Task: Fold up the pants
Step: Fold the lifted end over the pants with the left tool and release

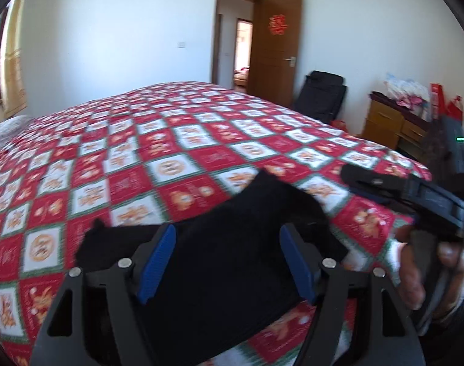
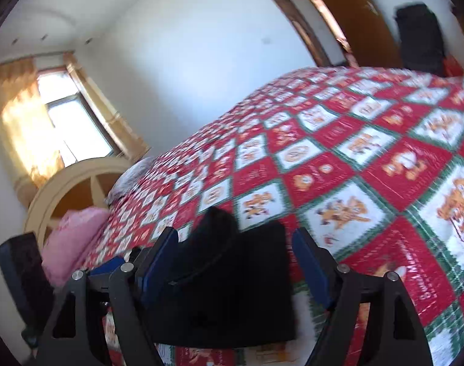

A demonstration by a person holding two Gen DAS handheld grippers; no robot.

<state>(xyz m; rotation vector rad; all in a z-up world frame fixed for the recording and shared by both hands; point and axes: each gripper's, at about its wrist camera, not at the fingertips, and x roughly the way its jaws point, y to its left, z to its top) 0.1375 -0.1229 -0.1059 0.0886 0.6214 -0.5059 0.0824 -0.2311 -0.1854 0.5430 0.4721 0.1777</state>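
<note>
Black pants (image 1: 219, 289) lie in a folded bundle on the red, white and green quilted bed (image 1: 170, 140), near its front edge. My left gripper (image 1: 227, 259) is open, its blue pads standing either side of the cloth without pressing it. In the right wrist view the same pants (image 2: 232, 299) sit between the spread blue pads of my right gripper (image 2: 235, 262), which is open too. A gap shows between its right pad and the cloth's edge. The right gripper (image 1: 366, 183), held by a hand (image 1: 415, 274), also shows at the right of the left wrist view.
An open wooden door (image 1: 277, 48) and a black chair (image 1: 323, 97) stand beyond the bed. A wooden dresser (image 1: 387, 122) piled with items is at the right. A pink pillow (image 2: 76, 238), a cream headboard (image 2: 64, 189) and a curtained window (image 2: 64, 116) are at the bed's left end.
</note>
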